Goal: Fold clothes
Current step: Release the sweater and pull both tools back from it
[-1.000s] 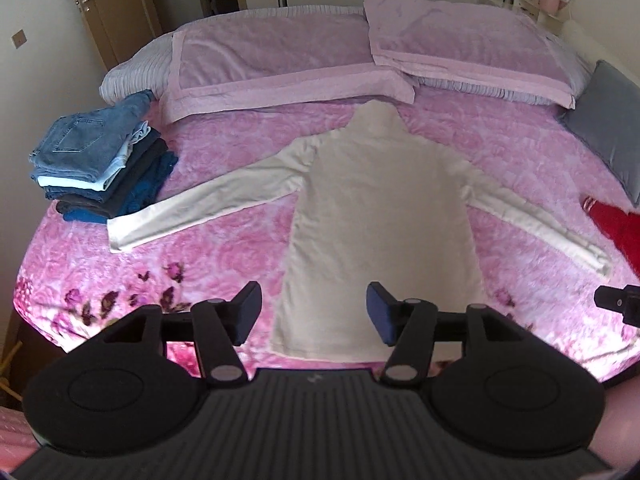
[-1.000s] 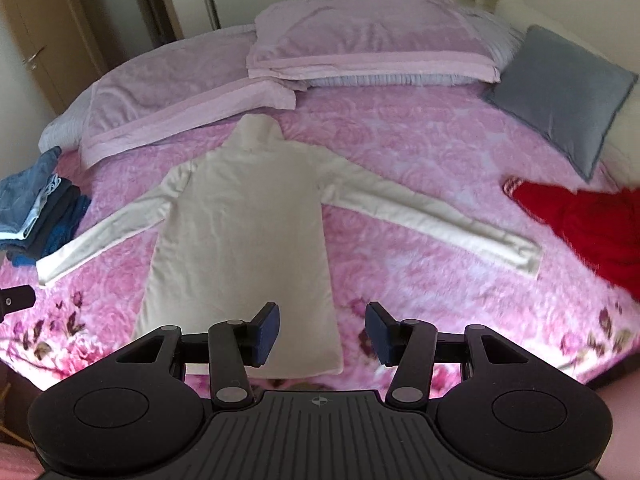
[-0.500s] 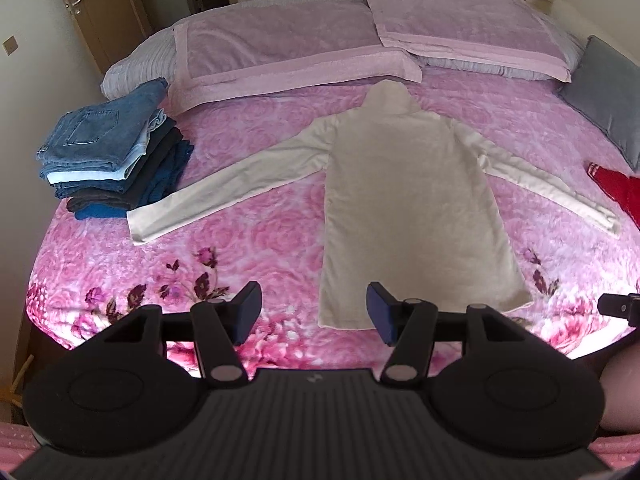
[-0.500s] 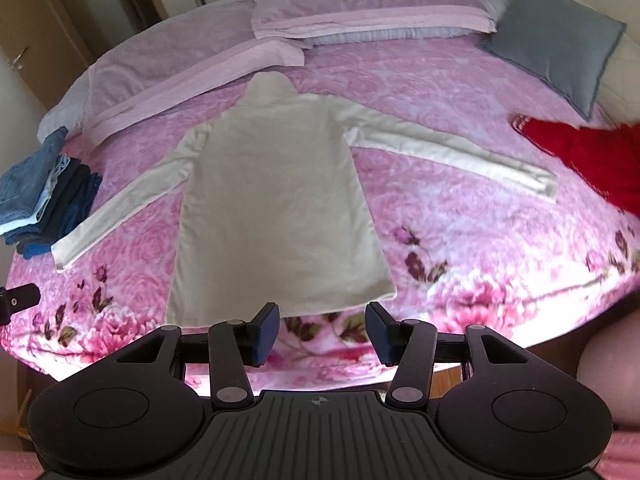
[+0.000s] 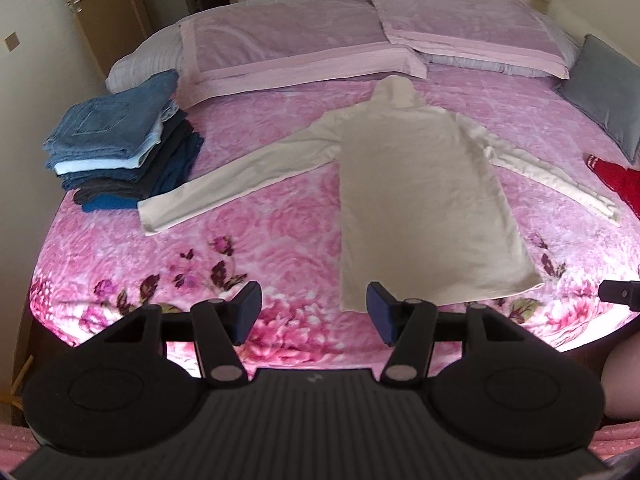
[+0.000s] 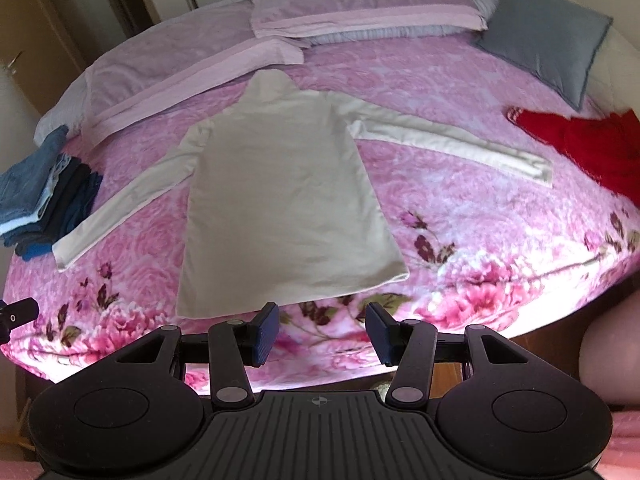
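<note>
A cream long-sleeved turtleneck top (image 5: 416, 200) (image 6: 280, 200) lies flat on the pink floral bed, both sleeves spread out to the sides and its hem toward me. My left gripper (image 5: 314, 314) hovers open above the bed's near edge, just left of the hem's left corner, nothing between its blue pads. My right gripper (image 6: 322, 332) is open too, over the bed edge just below the hem's right part, holding nothing. Each gripper's tip shows at the frame edge of the other's view.
A stack of folded jeans and dark clothes (image 5: 120, 144) (image 6: 44, 200) sits on the bed's left side. A red garment (image 6: 580, 148) (image 5: 620, 180) lies crumpled at the right. Pink pillows (image 5: 288, 44) and a grey cushion (image 6: 544, 32) line the head of the bed.
Both grippers have drawn back toward the foot of the bed, off the top's lower part and clear of its hem. The top lies still, and both grippers stay open.
</note>
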Tool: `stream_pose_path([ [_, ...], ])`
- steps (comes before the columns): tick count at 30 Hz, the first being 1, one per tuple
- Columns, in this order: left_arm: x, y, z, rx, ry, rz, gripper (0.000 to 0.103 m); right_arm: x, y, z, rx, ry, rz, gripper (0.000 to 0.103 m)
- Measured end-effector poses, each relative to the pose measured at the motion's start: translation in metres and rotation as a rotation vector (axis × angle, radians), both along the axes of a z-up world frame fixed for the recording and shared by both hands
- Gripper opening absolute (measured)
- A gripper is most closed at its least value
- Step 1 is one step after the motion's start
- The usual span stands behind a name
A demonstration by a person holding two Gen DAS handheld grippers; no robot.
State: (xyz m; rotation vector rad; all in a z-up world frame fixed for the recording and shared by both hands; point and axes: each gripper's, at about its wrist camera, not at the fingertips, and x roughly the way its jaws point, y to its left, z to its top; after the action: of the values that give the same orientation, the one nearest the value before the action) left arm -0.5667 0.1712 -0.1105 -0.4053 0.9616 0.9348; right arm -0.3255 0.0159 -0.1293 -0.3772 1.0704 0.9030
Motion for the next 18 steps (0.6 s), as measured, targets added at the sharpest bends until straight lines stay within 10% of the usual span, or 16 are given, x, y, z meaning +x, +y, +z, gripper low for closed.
stream_pose_path([
  [18, -0.018, 0.003, 0.005, 0.012, 0.022, 0.111, 0.054, -0.019, 0.029, -0.01, -0.002, 0.01, 0.141, 0.051],
])
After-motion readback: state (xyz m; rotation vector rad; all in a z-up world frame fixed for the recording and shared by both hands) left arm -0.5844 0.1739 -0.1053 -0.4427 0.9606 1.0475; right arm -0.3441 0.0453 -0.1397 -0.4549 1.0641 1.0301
